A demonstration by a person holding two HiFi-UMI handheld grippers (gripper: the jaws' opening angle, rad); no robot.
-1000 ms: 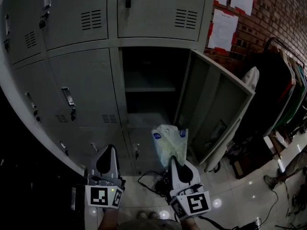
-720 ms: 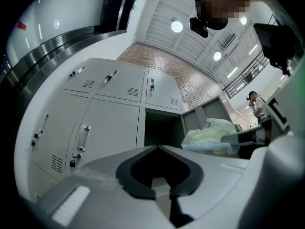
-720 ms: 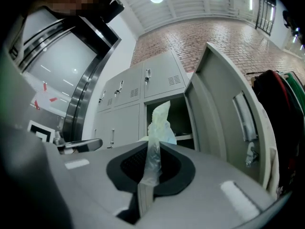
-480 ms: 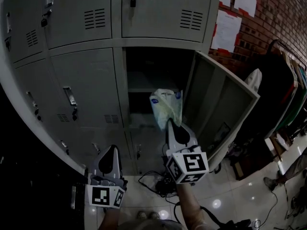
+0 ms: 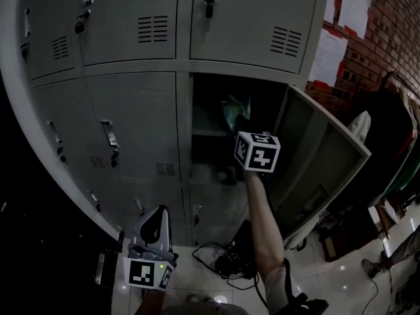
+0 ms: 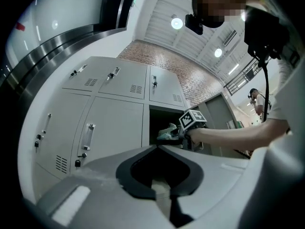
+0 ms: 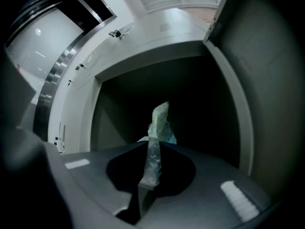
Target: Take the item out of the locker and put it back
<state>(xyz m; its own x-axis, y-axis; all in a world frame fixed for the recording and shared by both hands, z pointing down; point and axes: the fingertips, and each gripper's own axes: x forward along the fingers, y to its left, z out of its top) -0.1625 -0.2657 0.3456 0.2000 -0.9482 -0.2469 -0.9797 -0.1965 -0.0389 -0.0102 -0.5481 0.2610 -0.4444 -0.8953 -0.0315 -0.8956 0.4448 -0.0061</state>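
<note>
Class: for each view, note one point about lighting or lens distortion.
Head view: dim overall, lockers bow outward, glints on floor. Left gripper view: brightest, ceiling lamps flare. Right gripper view: open locker nearly black inside, plastic bag pale.

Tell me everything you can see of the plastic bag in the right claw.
The crumpled, translucent pale-green plastic bag, bluish at one spot, is pinched by a flattened strip in the shut right claw. The rest sticks up past the claw tips, into the open grey metal locker compartment. Whether it rests on anything inside cannot be told.
</note>
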